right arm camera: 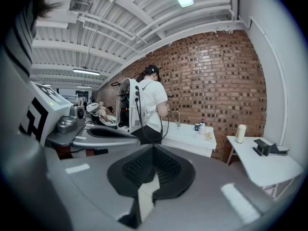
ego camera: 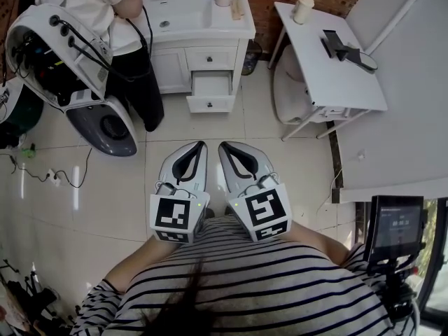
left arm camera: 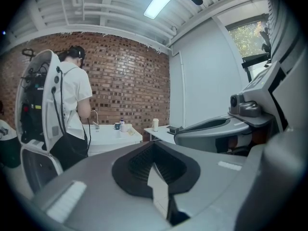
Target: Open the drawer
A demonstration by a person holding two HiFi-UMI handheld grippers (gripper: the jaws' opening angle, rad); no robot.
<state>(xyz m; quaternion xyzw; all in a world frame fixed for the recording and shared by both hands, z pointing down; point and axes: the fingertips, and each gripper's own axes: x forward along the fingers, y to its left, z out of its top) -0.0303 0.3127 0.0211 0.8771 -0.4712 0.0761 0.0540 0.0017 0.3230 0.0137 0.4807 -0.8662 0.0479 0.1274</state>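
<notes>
Drawer, seemingly open, lies well ahead of left tongs, right tongs.

Brightly and evenly lit from overhead by fluorescent ceiling strips, blown out to white in both gripper views. Extra daylight through a window at upper right. Pale sheen on the tiled floor, with only soft, short shadows. Strongly fisheye-bent, black-vignetted at the gripper views' corners; sharp at distance, soft up close.
</notes>
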